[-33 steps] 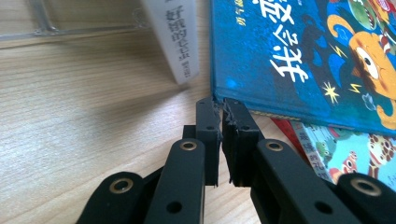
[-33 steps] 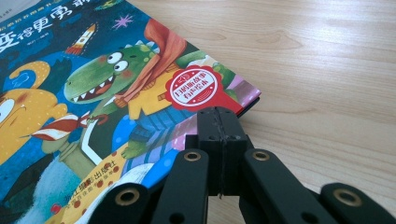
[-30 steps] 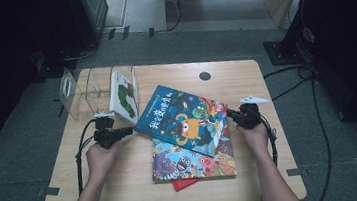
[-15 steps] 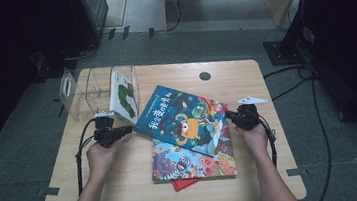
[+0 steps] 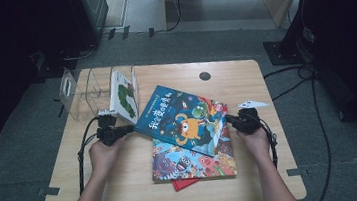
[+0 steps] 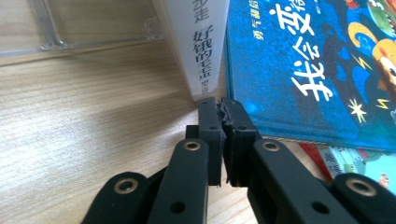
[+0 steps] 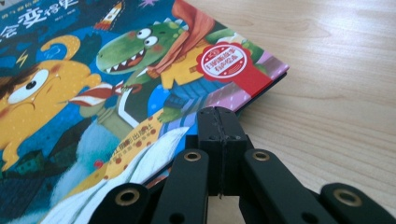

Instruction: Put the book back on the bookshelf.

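We see left claw (image 5: 130, 128) pressed together at blue hardcover picture book (image 5: 183, 119); right claw (image 5: 228, 119) pressed together at opposite edge, mid wooden desk (image 5: 235, 82).

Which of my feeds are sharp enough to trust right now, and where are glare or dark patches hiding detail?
High view: soft and low in detail, the surroundings nearly black, the light wooden table evenly lit. Left gripper view: the blue hardcover picture book is crisp, with pale glare washing the wood at left. Right gripper view: the cover is sharp near the jaws, blurring toward the lower left.
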Demonstrator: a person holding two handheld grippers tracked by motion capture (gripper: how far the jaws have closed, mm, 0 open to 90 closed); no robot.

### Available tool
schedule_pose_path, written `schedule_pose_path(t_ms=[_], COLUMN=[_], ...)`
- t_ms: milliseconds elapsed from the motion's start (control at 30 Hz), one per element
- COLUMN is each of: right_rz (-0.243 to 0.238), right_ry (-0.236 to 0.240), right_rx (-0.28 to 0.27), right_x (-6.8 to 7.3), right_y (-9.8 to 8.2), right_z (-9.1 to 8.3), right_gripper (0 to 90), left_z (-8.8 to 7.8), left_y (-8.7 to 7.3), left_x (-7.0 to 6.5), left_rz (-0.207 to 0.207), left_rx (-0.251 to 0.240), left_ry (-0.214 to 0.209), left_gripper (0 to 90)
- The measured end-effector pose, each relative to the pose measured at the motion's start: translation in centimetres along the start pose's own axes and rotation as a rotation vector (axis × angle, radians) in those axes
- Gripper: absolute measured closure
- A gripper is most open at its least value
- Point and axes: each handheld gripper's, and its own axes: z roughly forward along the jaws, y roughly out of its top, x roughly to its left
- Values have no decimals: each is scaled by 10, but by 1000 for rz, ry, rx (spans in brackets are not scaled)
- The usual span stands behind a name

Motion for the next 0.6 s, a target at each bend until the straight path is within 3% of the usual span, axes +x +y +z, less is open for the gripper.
schedule_pose_path(t_ms=[167, 300, 600], right_rz=[1, 7, 30], right_ry=[1, 5, 4], right_rx=[-8, -3, -6], right_x=[0, -2, -8], right_y=[0, 0, -1], right_z=[0, 0, -1], right_gripper=[900, 900, 900], left_z=[2, 2, 7], left_y=[-1, -4, -8], left_x=[-7, -9, -25], left_rz=[21, 4, 51], left_rx=[22, 22, 43], left_ry=[-19, -49, -56], left_gripper=[887, 887, 870])
